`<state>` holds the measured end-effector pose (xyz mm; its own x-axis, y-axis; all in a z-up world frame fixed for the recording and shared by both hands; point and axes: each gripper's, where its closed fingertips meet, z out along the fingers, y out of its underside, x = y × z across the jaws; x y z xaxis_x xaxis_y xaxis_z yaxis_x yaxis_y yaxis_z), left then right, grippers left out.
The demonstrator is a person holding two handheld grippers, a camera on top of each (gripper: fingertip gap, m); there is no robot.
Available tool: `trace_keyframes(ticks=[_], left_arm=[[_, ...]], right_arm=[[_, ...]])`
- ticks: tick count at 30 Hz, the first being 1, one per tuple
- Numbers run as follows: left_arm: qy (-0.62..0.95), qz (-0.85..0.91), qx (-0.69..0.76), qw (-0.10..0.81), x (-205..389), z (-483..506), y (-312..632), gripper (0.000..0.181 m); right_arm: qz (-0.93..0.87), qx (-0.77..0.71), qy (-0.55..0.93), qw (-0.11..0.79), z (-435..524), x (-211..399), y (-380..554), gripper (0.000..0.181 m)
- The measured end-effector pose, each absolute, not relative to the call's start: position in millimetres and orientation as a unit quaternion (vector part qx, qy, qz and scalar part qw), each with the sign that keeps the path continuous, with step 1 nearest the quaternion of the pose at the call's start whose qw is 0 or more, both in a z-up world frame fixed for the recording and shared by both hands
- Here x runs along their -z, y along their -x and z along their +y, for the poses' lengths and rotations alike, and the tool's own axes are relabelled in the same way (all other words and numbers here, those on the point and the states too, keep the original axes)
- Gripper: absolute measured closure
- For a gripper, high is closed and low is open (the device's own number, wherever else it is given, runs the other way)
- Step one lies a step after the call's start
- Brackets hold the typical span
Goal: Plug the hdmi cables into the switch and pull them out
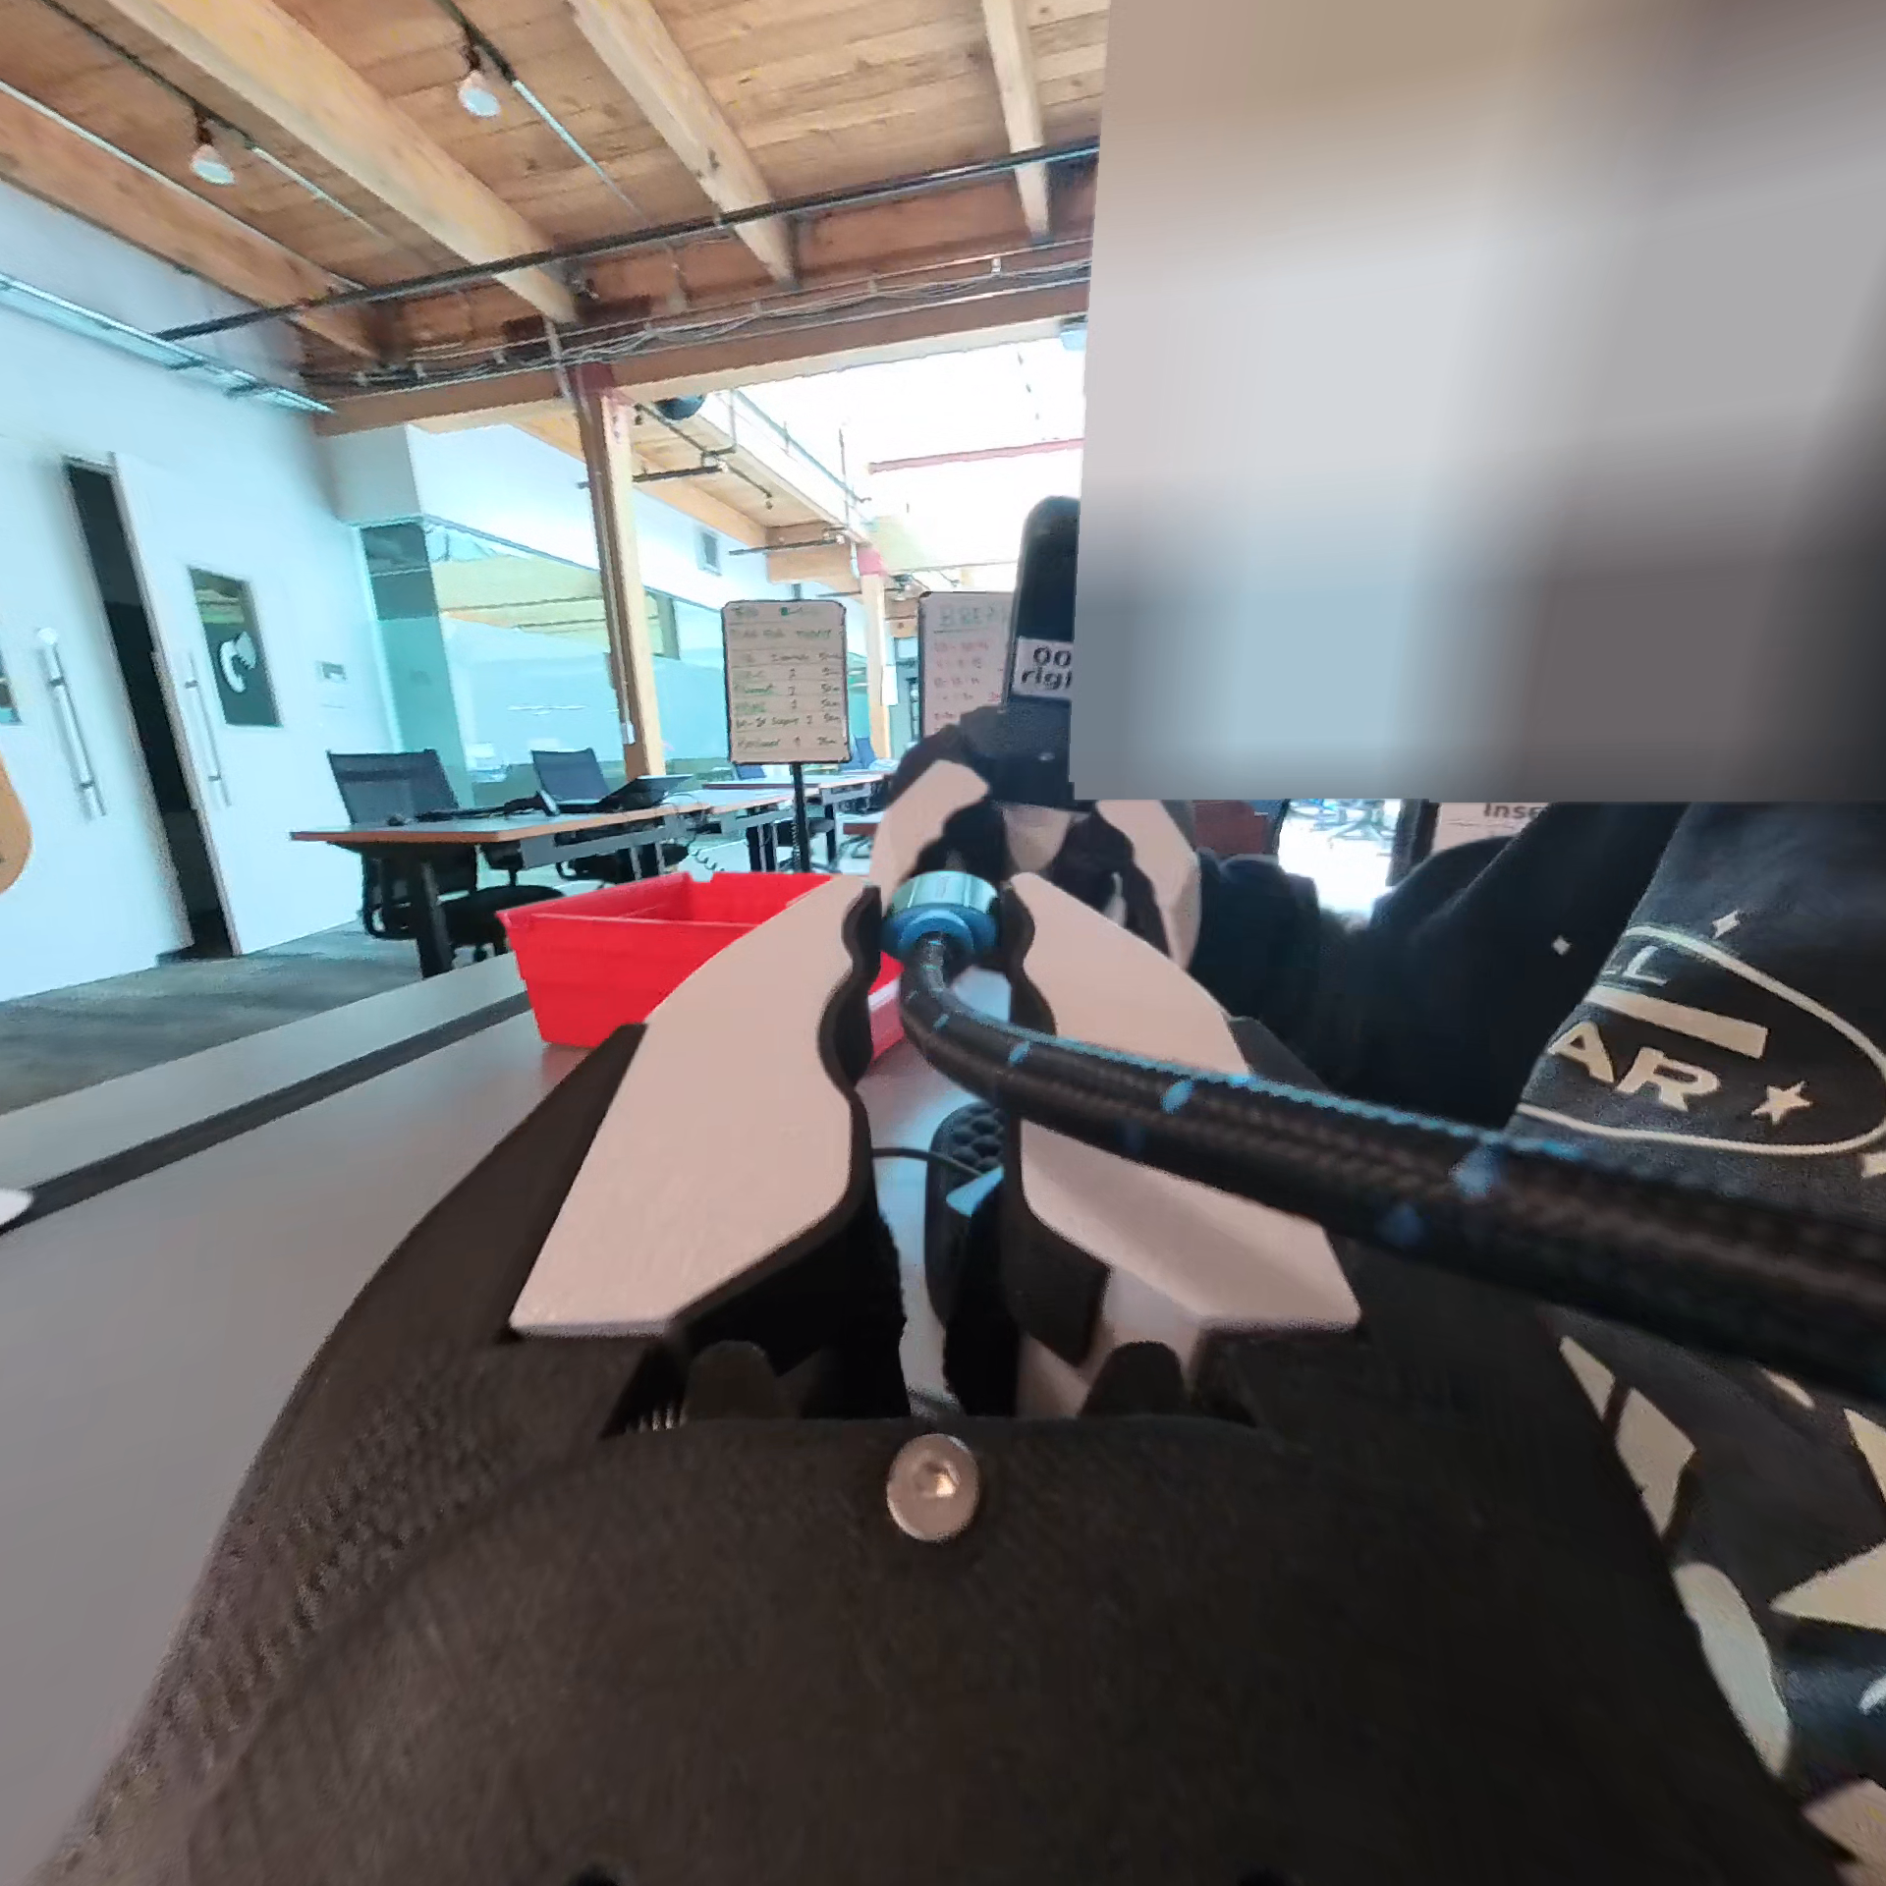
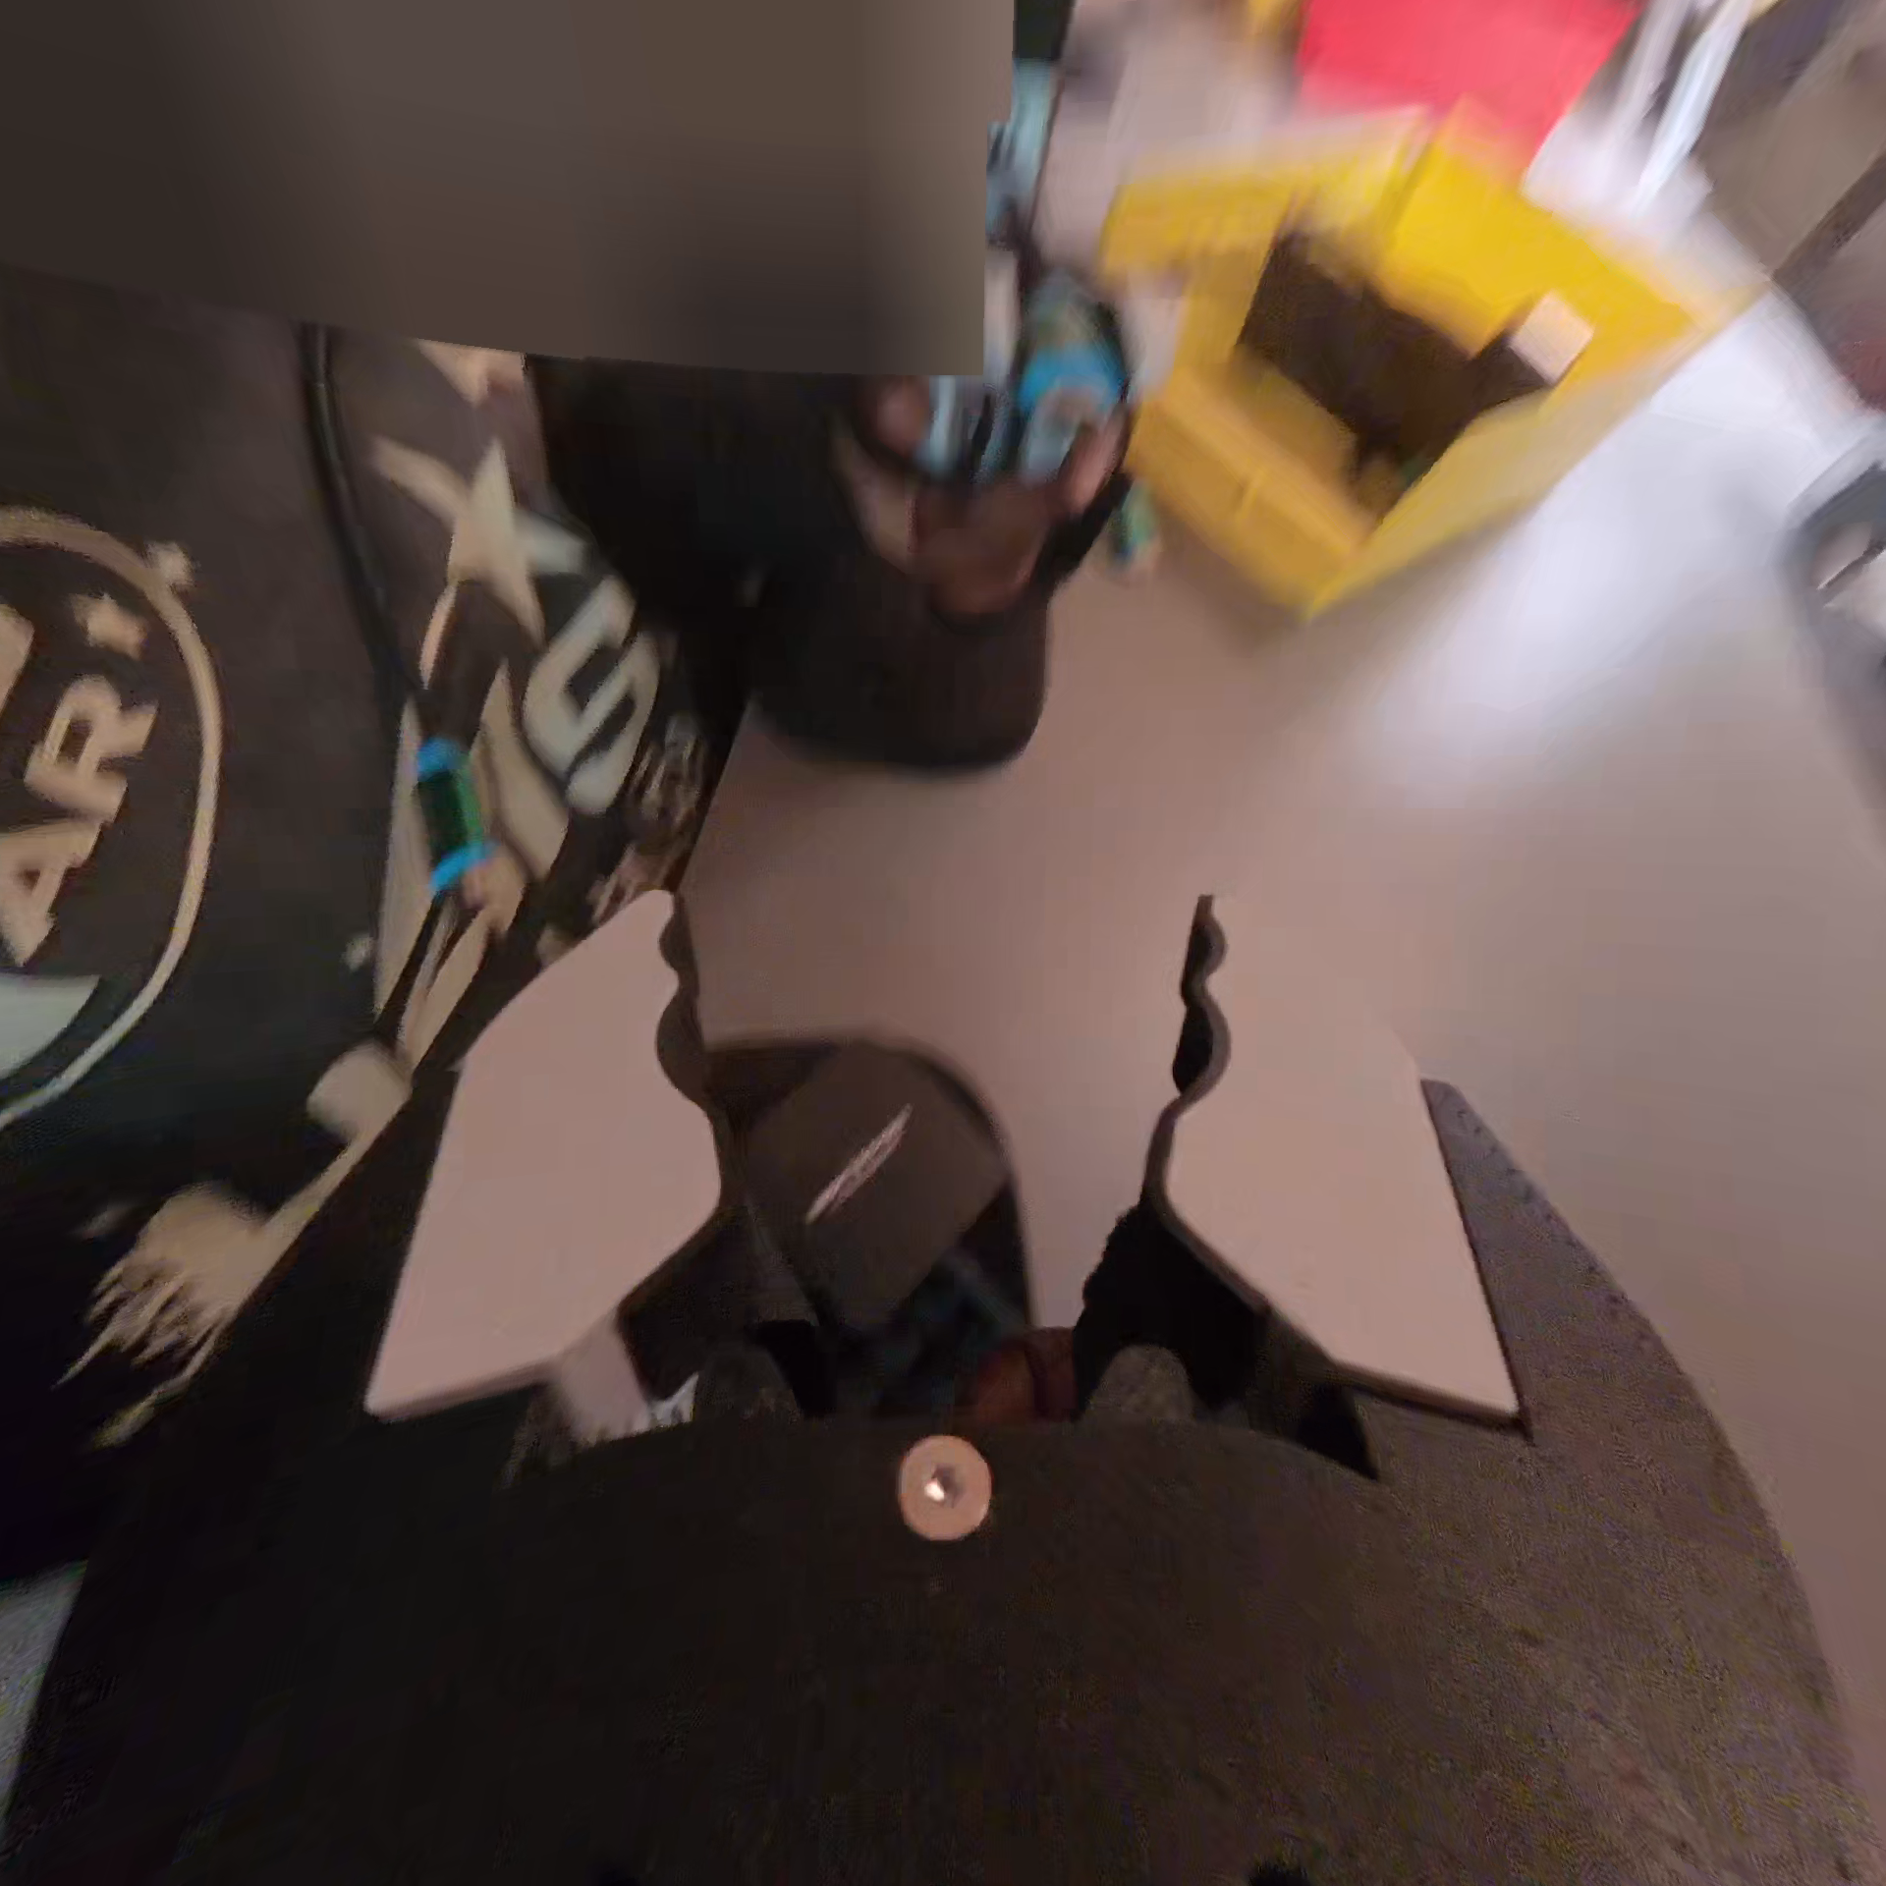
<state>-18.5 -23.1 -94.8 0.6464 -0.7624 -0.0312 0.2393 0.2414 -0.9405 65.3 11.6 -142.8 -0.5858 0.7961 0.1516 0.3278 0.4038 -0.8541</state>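
My left gripper (image 1: 934,919) is shut on the silver and blue plug (image 1: 954,893) of a black braided HDMI cable (image 1: 1276,1112), which runs off to the right and low across the view. The right gripper's white fingers (image 1: 924,816) show just behind the plug. In the blurred right wrist view my right gripper (image 2: 934,919) is open wide and empty above the grey table (image 2: 1327,816). A black box (image 2: 878,1153), possibly the switch, lies low between its fingers. A second blue-ended plug (image 2: 449,806) hangs against the person's dark shirt. The left gripper (image 2: 1021,408) shows farther off, in a hand.
A red bin (image 1: 633,959) stands on the grey table (image 1: 255,1174) behind my left gripper. A yellow bin (image 2: 1368,357) and the red bin (image 2: 1459,61) sit at the far right in the right wrist view. The person's torso (image 1: 1684,1072) is close on the right.
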Motion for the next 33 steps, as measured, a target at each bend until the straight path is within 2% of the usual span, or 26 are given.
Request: trace_keyframes(ticks=[2, 5, 12, 15, 20, 26, 27, 29, 31, 33], left_arm=[[0.519, 0.246, 0.341, 0.744, 98, -24, 20, 0.160], [0.527, 0.245, 0.343, 0.738, 102, -22, 19, 0.160], [0.533, 0.242, 0.342, 0.735, 107, -20, 22, 0.160], [0.528, 0.240, 0.346, 0.738, 106, -22, 23, 0.160], [0.523, 0.231, 0.359, 0.737, 104, -24, 24, 0.160], [0.529, 0.239, 0.355, 0.733, 106, -23, 21, 0.160], [0.528, 0.238, 0.354, 0.734, 106, -23, 21, 0.160], [0.528, 0.235, 0.354, 0.735, 106, -22, 22, 0.160], [0.529, 0.231, 0.349, 0.738, 105, -22, 23, 0.160], [0.531, 0.230, 0.341, 0.741, 106, -21, 24, 0.159]], right_arm=[[-0.844, -0.337, 0.365, 0.202, 8, 172, -87, 0.085], [-0.896, -0.240, 0.347, 0.140, 11, 203, -102, 0.087], [-0.957, -0.120, 0.254, 0.080, 32, 242, -92, 0.089], [-0.964, -0.112, 0.235, 0.051, 35, 257, -96, 0.101], [-0.969, -0.137, 0.174, 0.112, 30, 253, -96, 0.104], [-0.978, -0.085, 0.095, 0.165, 26, 247, -94, 0.104], [-0.976, -0.077, 0.113, 0.168, 27, 245, -93, 0.103], [-0.958, -0.105, 0.196, 0.181, 26, 235, -87, 0.088], [-0.911, -0.190, 0.319, 0.177, 17, 214, -79, 0.073], [-0.826, -0.258, 0.473, 0.164, 14, 197, -72, 0.072]])
